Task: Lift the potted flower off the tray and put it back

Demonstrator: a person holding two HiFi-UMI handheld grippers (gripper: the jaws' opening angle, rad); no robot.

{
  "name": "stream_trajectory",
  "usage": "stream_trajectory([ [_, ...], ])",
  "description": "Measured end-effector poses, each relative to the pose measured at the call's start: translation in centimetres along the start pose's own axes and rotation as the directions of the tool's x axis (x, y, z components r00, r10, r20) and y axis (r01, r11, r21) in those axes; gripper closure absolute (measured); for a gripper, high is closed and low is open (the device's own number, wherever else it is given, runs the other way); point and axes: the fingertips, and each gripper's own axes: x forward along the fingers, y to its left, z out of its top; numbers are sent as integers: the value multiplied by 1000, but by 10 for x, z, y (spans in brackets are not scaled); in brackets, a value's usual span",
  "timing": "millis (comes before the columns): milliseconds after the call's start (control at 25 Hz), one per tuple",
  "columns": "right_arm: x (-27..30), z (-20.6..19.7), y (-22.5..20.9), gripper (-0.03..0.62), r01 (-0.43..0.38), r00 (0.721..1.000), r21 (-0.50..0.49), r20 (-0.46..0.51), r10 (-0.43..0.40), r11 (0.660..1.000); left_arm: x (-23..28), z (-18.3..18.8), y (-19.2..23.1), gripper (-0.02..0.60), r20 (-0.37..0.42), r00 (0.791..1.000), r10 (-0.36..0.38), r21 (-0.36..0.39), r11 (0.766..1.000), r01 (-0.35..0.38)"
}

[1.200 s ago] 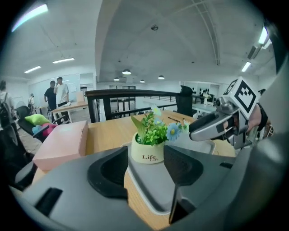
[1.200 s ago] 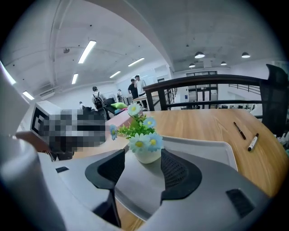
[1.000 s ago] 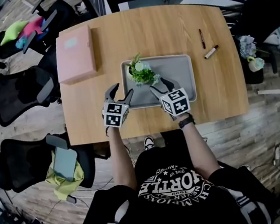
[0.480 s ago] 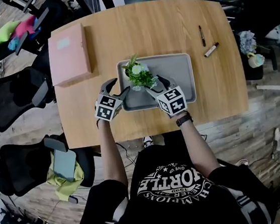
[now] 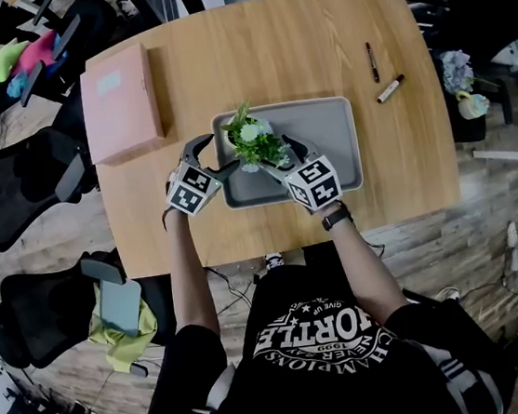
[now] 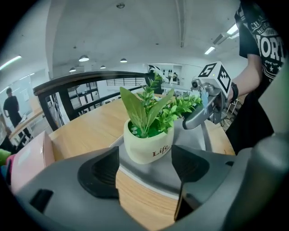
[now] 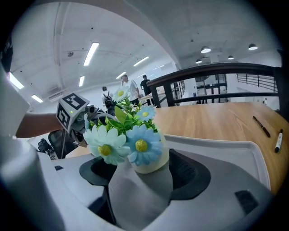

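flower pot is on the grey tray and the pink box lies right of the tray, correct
Not quite: the head view shows the pink box lying left of the grey tray, not right. The flower pot is on the tray, as you say.

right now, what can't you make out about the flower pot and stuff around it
- Head view: green leaves and blue flowers mostly cover the cream round pot, hiding its footing on the grey rectangular tray.
- Right gripper view: flowers cover the pot's upper half.
- Left gripper view: the pot's smaller print is too tiny to read.
- Head view: label on the flat pink box, too small.
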Motion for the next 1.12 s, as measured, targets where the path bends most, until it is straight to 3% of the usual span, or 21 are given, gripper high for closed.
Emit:
stream_trajectory([
  [240,7,6,3,234,-14,1000,-16,23,15,1000,17,-3,-1,231,-17,999,-49,75,996,50],
  [440,11,5,1,259,14,1000,-27,20,-13,1000,24,2,-5,298,-37,997,-61,117,991,65],
  [560,7,3,-7,301,43,999,-20,32,-42,999,28,5,-10,298,-26,998,-53,97,994,56],
  [1120,1,4,-12,303,-16,999,-28,28,16,999,29,11,-19,311,19,999,39,-33,999,-38],
])
